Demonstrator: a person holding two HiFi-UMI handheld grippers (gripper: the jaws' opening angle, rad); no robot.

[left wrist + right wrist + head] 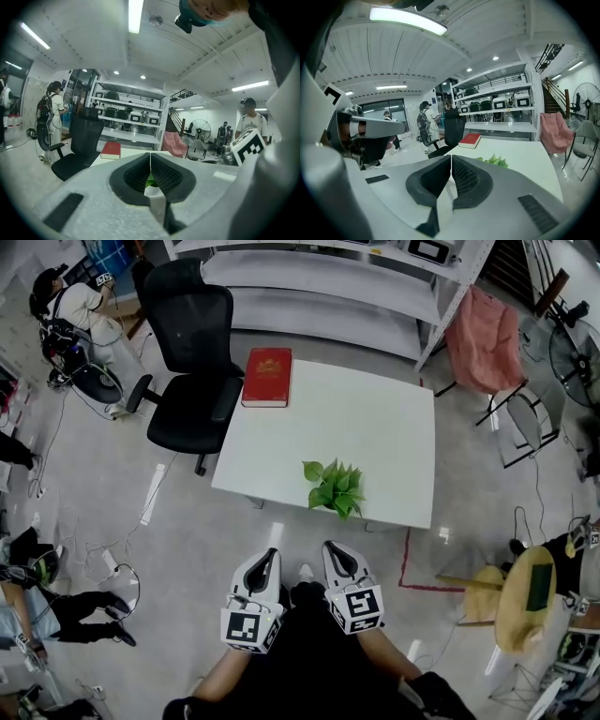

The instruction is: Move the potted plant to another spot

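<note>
Potted plant (336,488) sits near front edge of white table (375,418). Left gripper (266,564) and right gripper (334,556) both closed, empty, held short of table. Red book (267,377) at far corner.

Left gripper (272,554), right gripper (329,547): white shells, black ribbed jaws, black-white marker cubes (251,626); black clothing (309,657).

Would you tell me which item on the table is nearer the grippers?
The potted plant, at the near edge; the red book lies at the far corner.
</note>
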